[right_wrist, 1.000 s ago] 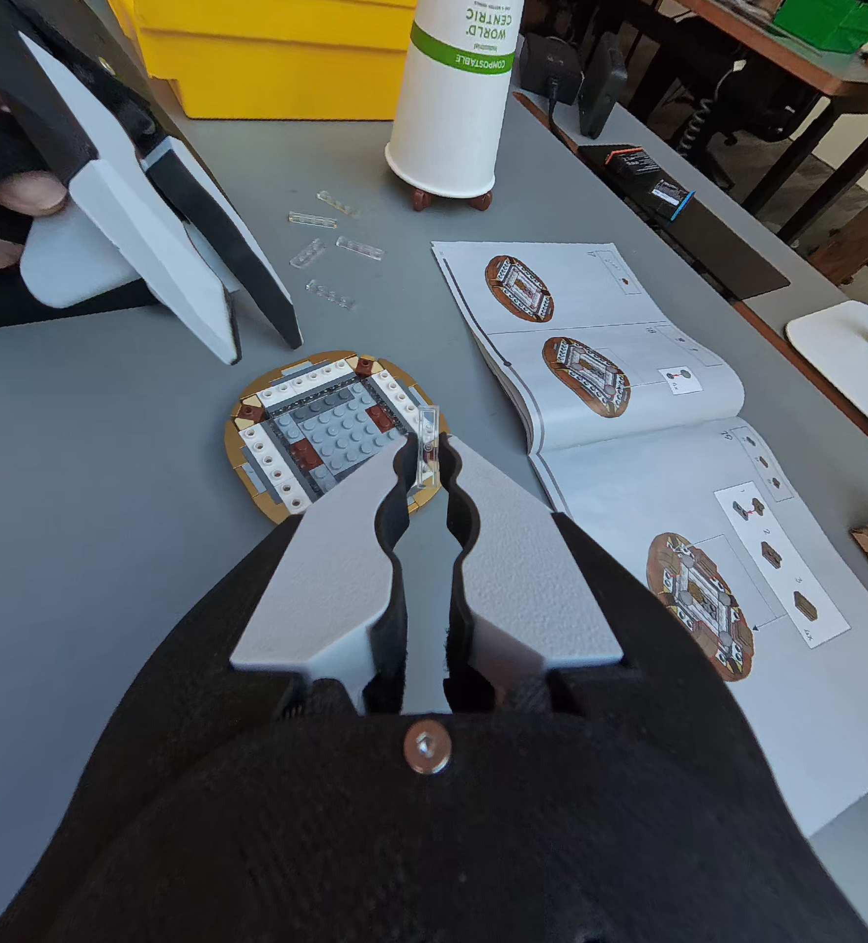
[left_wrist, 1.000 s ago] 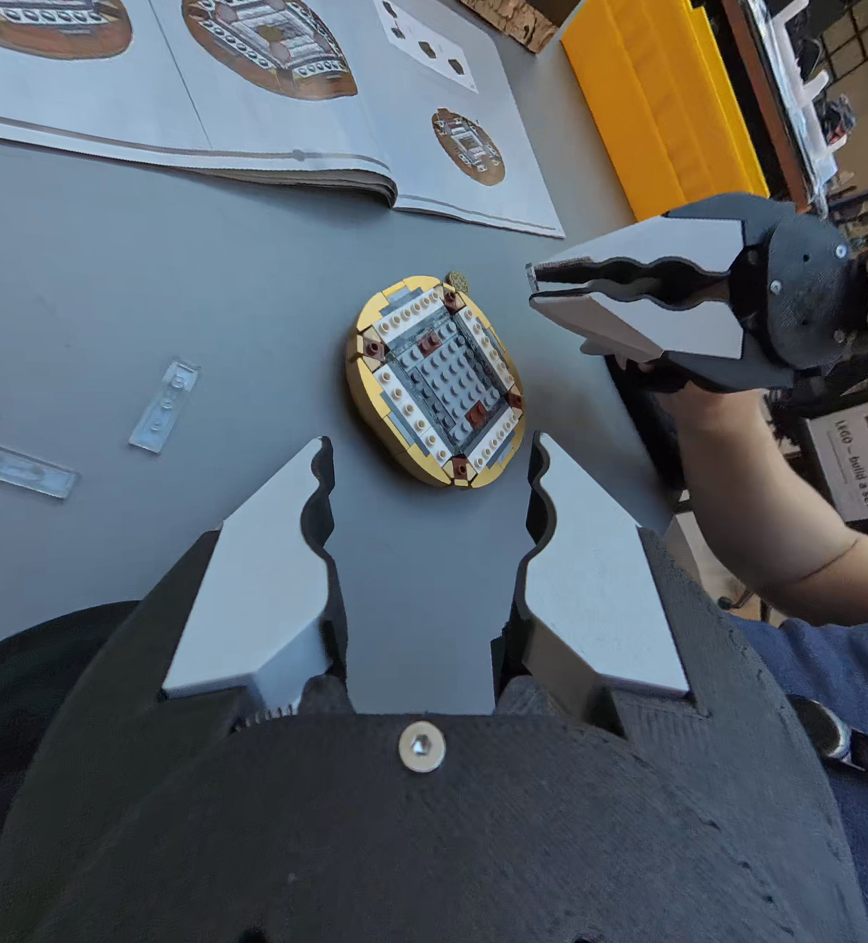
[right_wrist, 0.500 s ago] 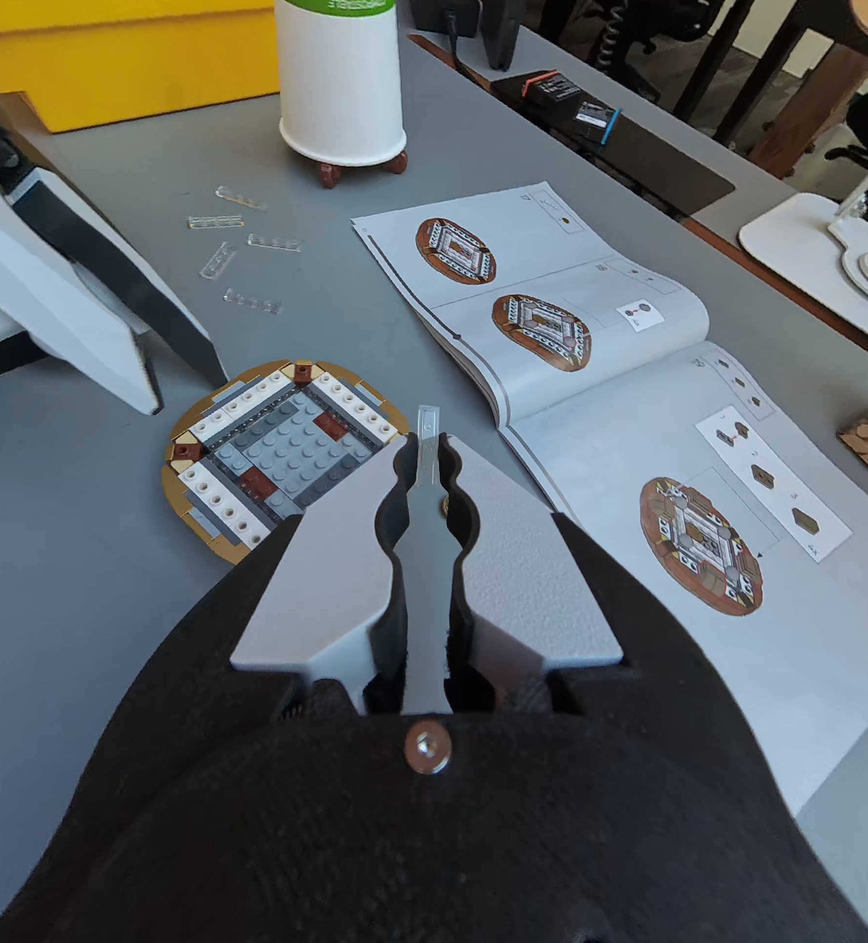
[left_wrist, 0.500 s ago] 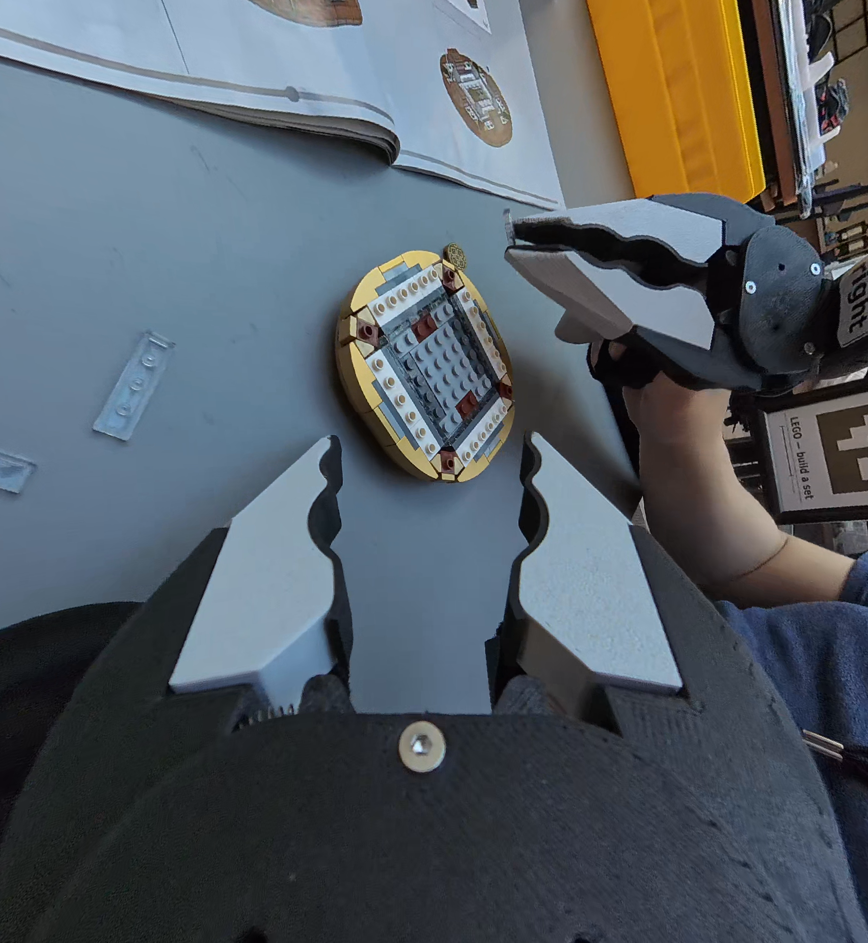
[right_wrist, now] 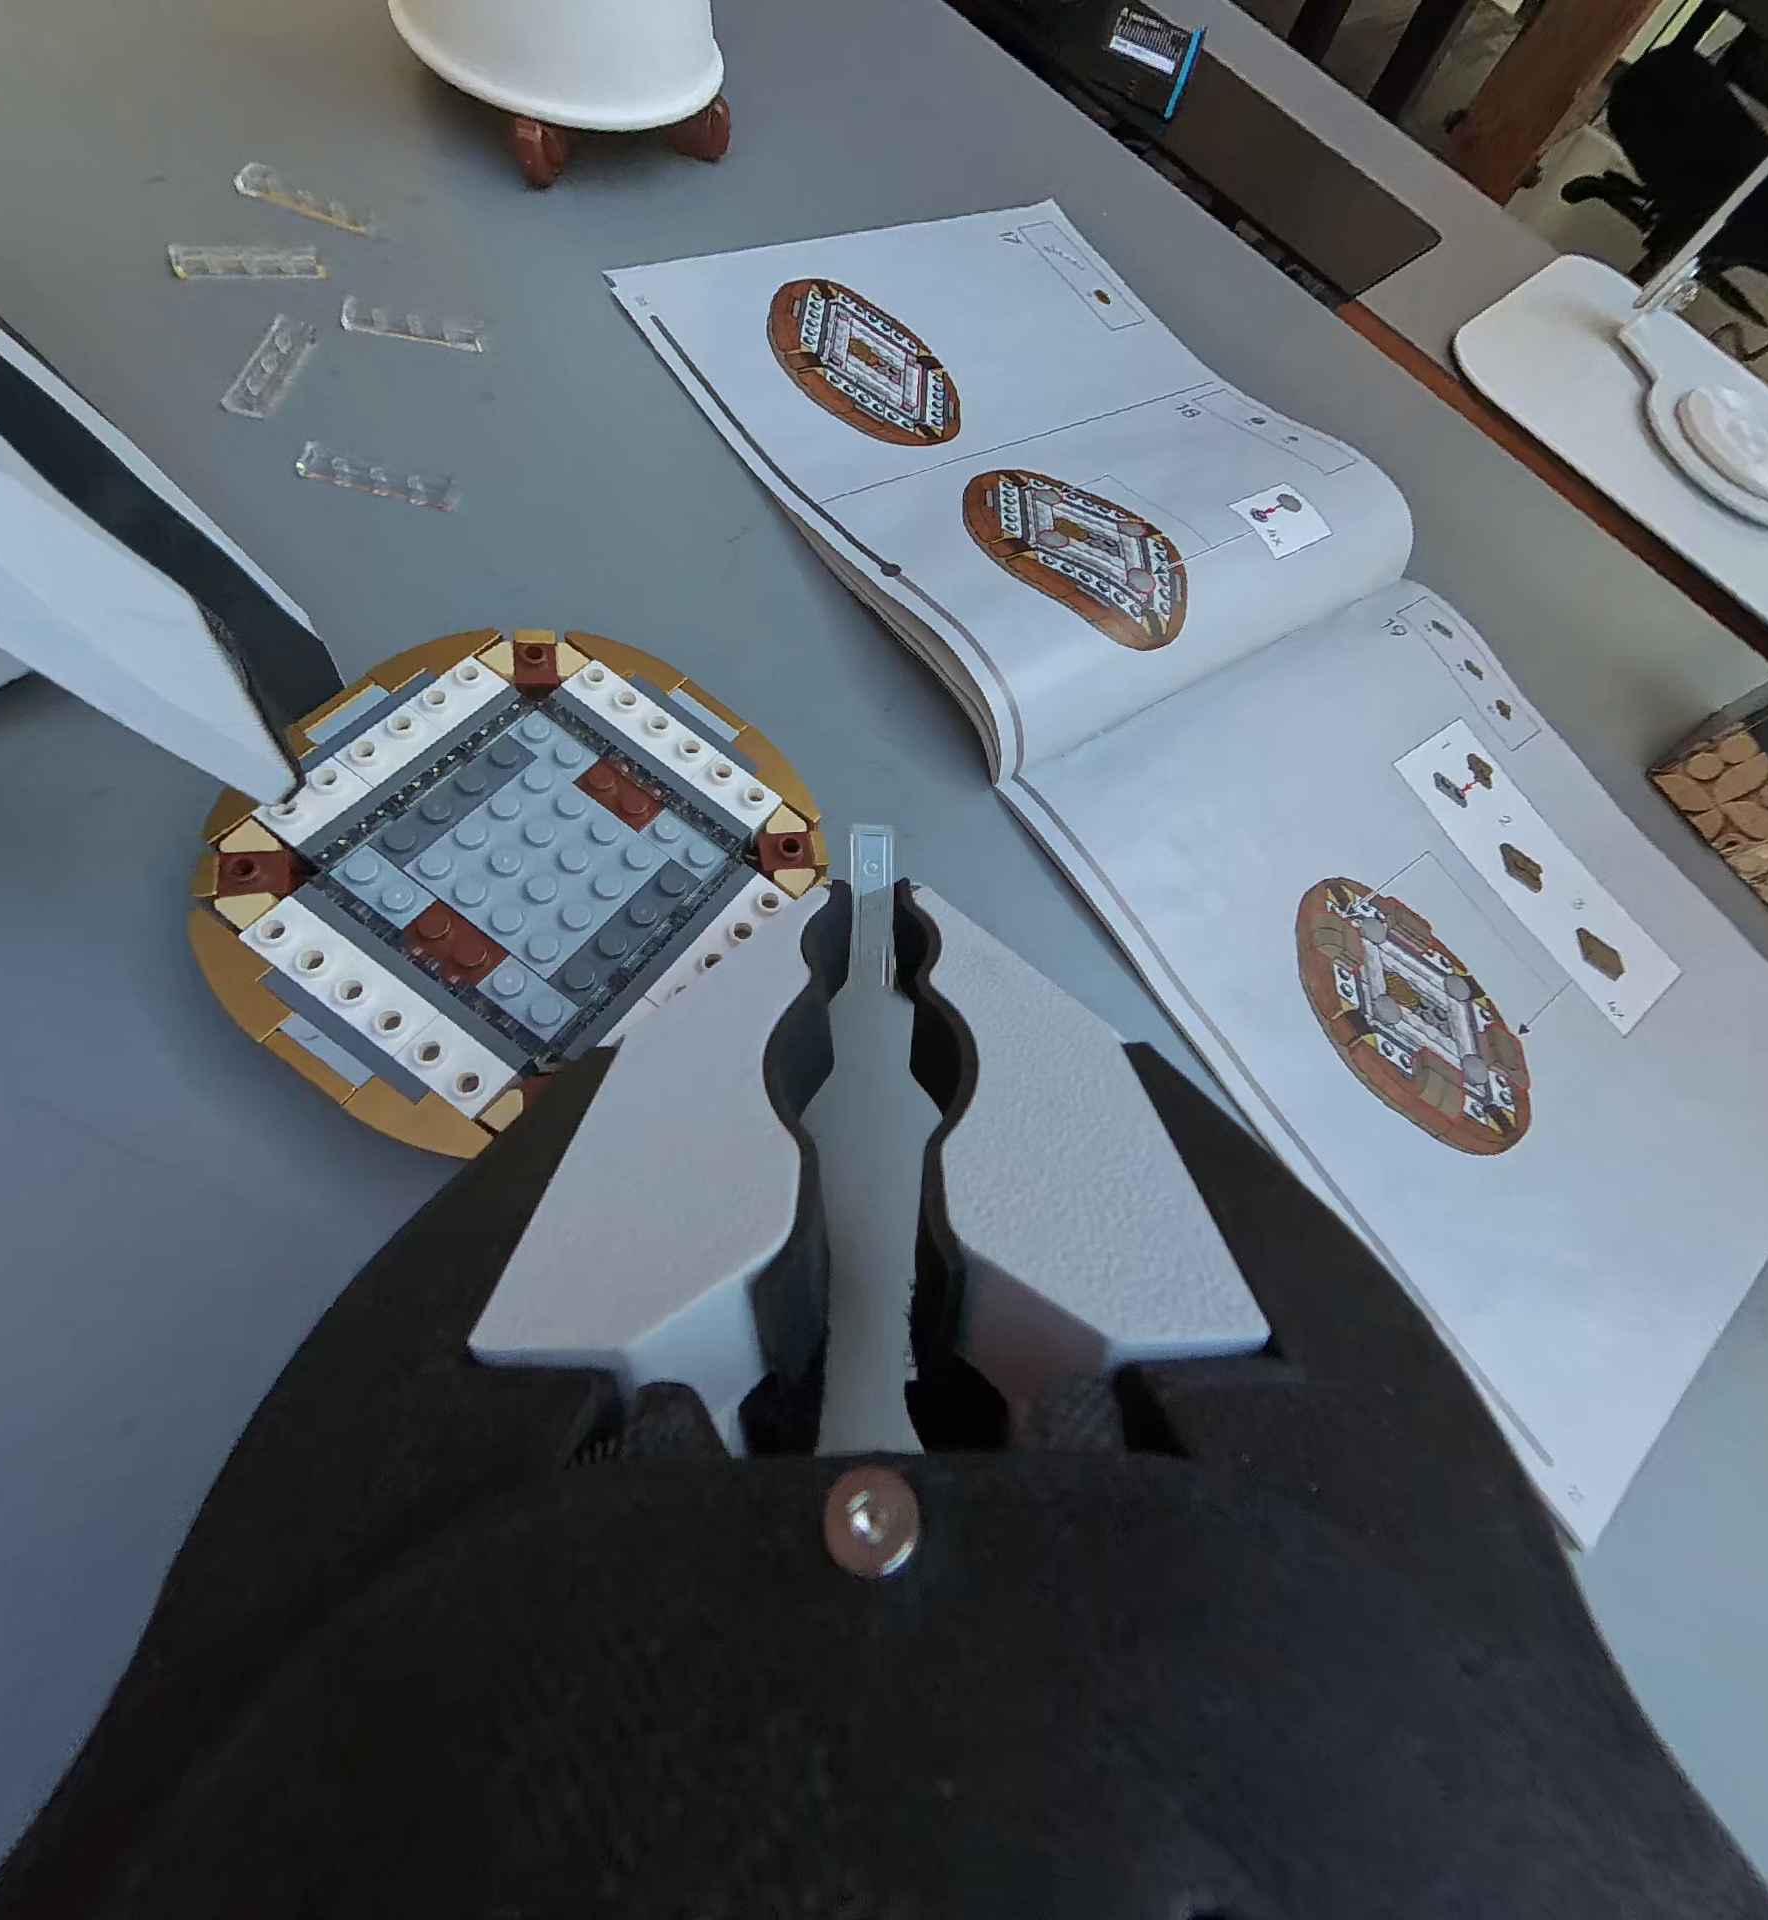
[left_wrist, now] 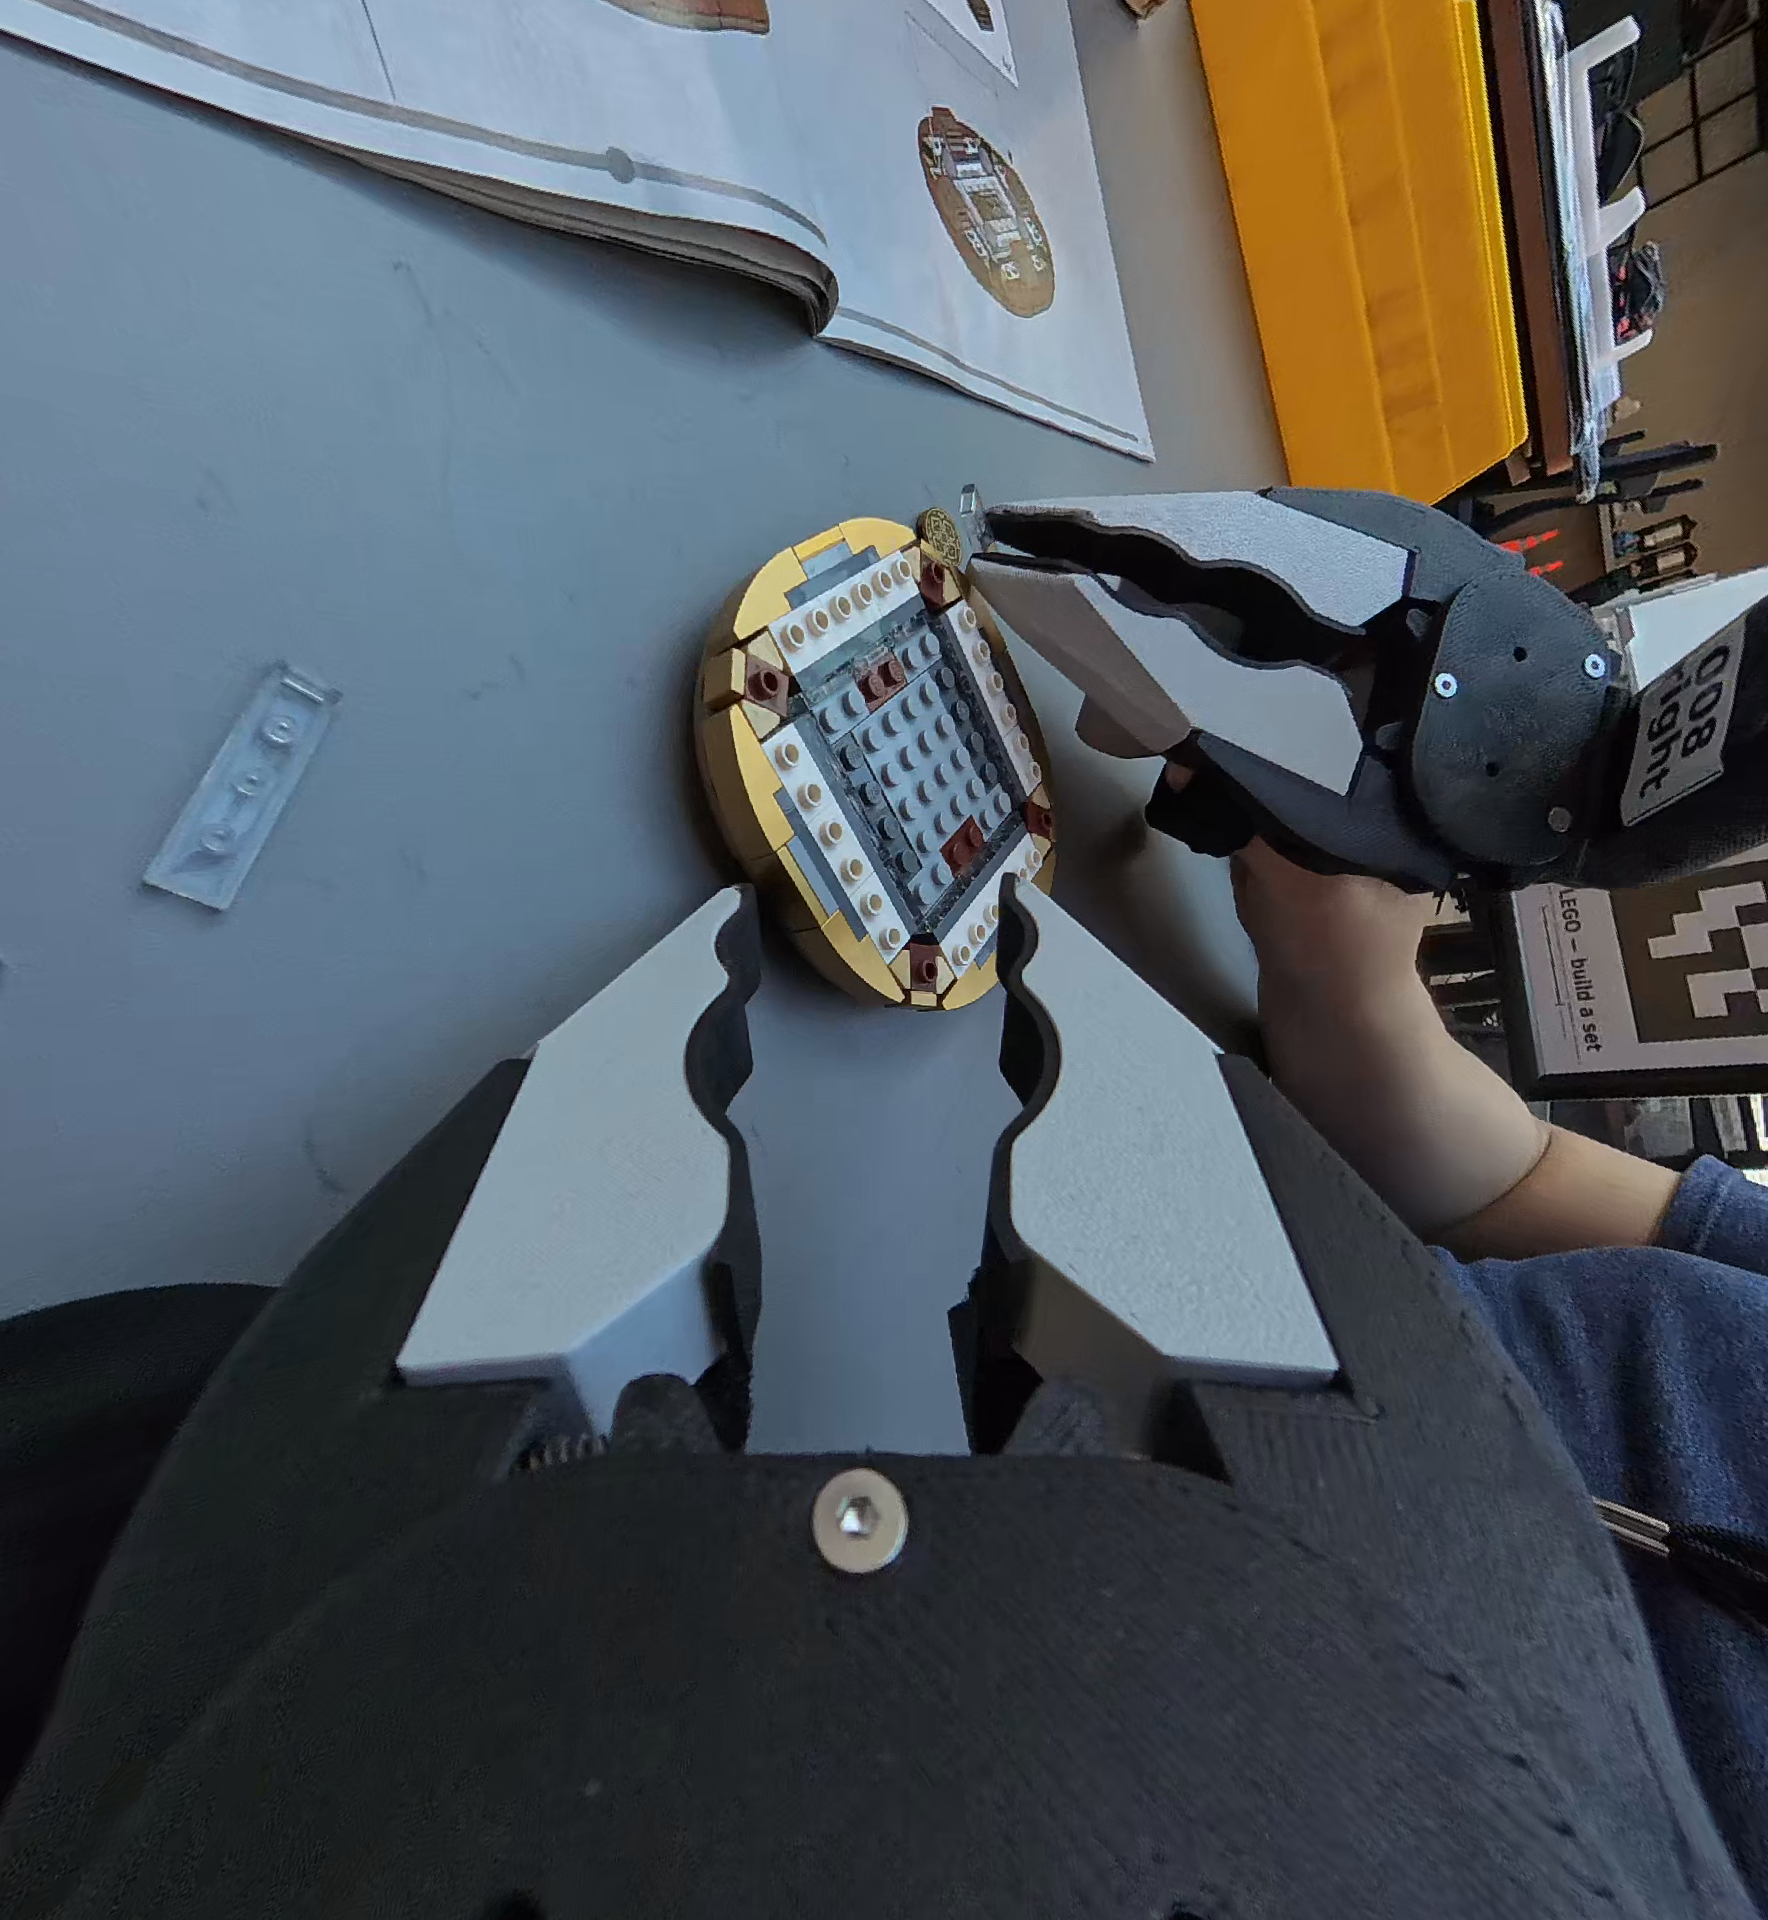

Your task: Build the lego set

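The model (right_wrist: 506, 894) lies flat on the table (right_wrist: 80, 1299). The booklet (right_wrist: 1223, 727) lies open to its right in the right wrist view, well apart from it. Behind the model five clear plates (right_wrist: 376, 476) lie scattered, and behind these stands a cup (right_wrist: 558, 52). The right gripper (right_wrist: 875, 894) holds a clear plate (right_wrist: 872, 883) just beside the model's right edge. The left gripper (left_wrist: 875, 904) has a fingertip (right_wrist: 267, 769) on the model's left rim.

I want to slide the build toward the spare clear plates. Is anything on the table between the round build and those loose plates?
No. In the right wrist view, only bare grey table lies between the round build and the clear plates.
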A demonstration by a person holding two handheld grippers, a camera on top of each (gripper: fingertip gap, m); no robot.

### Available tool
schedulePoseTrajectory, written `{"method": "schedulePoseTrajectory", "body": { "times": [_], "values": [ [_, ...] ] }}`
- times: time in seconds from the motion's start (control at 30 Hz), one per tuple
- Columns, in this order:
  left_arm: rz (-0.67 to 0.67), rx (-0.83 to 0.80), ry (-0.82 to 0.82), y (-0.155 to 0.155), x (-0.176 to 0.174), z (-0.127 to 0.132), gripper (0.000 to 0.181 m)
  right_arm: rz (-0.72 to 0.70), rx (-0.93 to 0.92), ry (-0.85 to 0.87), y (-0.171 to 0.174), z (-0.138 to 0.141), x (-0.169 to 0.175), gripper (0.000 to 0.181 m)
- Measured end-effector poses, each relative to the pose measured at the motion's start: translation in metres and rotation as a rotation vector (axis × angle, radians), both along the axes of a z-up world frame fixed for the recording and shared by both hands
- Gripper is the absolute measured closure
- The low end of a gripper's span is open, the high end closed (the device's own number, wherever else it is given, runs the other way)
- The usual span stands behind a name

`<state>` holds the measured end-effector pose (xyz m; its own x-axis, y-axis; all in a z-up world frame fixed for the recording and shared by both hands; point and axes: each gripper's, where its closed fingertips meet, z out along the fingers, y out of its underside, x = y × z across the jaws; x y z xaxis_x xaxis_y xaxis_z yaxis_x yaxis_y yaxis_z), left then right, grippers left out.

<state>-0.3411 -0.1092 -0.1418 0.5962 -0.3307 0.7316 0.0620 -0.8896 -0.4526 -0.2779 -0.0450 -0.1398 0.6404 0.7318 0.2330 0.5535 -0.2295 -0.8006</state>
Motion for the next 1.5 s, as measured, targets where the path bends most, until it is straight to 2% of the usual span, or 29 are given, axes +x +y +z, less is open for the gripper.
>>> {"method": "schedulePoseTrajectory", "body": {
  "times": [0.13, 0.27, 0.47, 0.67, 0.73, 0.8, 0.9, 1.0, 1.07, 1.17, 1.3, 1.4, 1.5],
  "values": [
    [0.007, 0.005, 0.009, -0.001, -0.001, 0.0, 0.136, -0.013, 0.078, -0.084, 0.0, -0.002, 0.002, 0.174],
    [0.001, 0.036, 0.065, -0.006, -0.002, 0.0, 0.133, -0.011, 0.111, -0.032, -0.002, 0.009, 0.004, 0.174],
    [-0.003, 0.044, 0.07, -0.013, -0.005, 0.0, 0.131, -0.013, -0.12, -0.048, -0.012, -0.007, 0.028, 0.175],
    [-0.018, 0.042, 0.063, -0.017, -0.004, 0.0, 0.131, 0.039, -0.18, -0.145, -0.015, -0.02, 0.039, 0.173],
    [-0.025, 0.033, 0.048, -0.019, -0.003, 0.002, 0.13, 0.069, -0.194, -0.113, -0.016, -0.019, 0.037, 0.173],
    [-0.032, 0.028, 0.032, -0.023, -0.003, 0.004, 0.13, 0.111, -0.218, -0.089, -0.018, -0.019, 0.036, 0.155],
    [-0.023, 0.042, 0.021, -0.027, -0.006, 0.007, 0.13, 0.261, -0.2, -0.014, -0.026, -0.006, 0.023, 0.132],
    [-0.009, 0.052, 0.006, -0.028, -0.01, 0.011, 0.129, 0.492, -0.145, 0.14, -0.045, 0.02, -0.007, 0.088],
    [-0.003, 0.056, 0.005, -0.027, -0.013, 0.012, 0.129, 0.555, -0.127, 0.117, -0.045, 0.02, -0.02, 0.068],
    [0.012, 0.054, -0.017, -0.026, -0.016, 0.012, 0.13, 0.607, -0.172, -0.017, -0.044, 0.0, -0.034, 0.047],
    [0.025, 0.059, -0.028, -0.025, -0.019, 0.013, 0.13, 0.593, -0.23, -0.092, -0.039, -0.016, -0.047, 0.05],
    [0.024, 0.053, -0.022, -0.024, -0.02, 0.011, 0.13, 0.615, -0.297, -0.081, -0.045, -0.02, -0.05, 0.071],
    [0.026, 0.062, -0.003, -0.016, -0.022, 0.01, 0.128, 0.651, -0.27, -0.093, -0.049, -0.019, -0.049, 0.072]
  ]
}}
